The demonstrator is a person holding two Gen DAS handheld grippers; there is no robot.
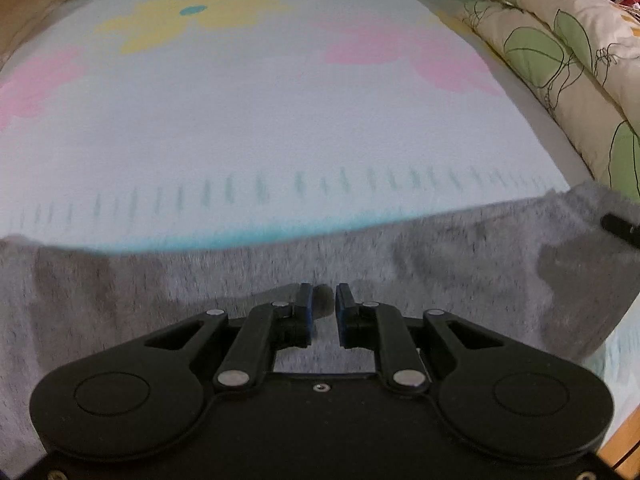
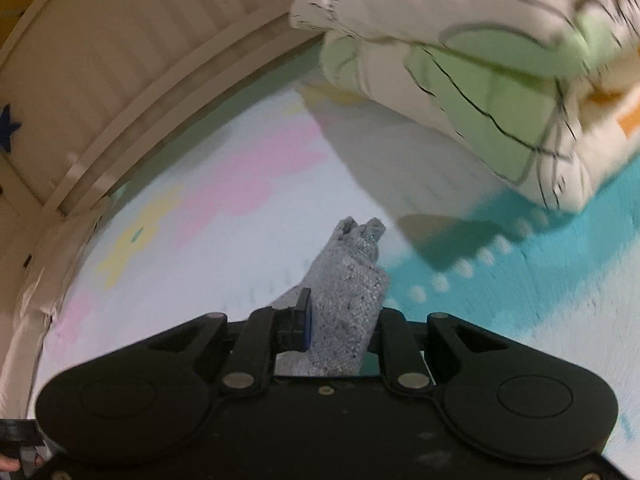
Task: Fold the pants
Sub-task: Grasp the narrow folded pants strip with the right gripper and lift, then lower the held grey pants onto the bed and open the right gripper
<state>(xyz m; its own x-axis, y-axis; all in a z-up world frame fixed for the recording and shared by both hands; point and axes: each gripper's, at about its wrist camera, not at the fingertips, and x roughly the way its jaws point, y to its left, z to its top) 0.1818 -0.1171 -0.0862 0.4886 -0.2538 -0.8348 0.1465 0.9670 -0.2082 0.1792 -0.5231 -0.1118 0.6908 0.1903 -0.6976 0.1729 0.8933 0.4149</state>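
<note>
- Nearest the left wrist camera, the left gripper (image 1: 322,300) has its jaws drawn close on a small dark bunch of the grey pants (image 1: 440,264). The cloth spreads wide beneath and ahead of it, so this looks like a pinch on an edge, kept so the fabric can be carried over.
- Right gripper (image 2: 340,312), in its own view, clamps a thick roll of the same grey knit. The bunch stands up past the fingertips and hides the right-hand pad. Gathering several layers at once probably keeps the fold from slipping apart.
- Both grips sit on one garment, which suggests the two hands are moving a fold line together rather than one hand merely pinning.
- Beyond the pants, the pastel play mat (image 1: 260,120) runs out flat and bare, the likely landing ground for the folded half.
- Off the mat's right side lies a leaf-print quilt (image 1: 560,52), clear of the pants.
- At the mat's far left, in the right wrist view, a cream slatted wall (image 2: 132,52) bounds the space.
</note>
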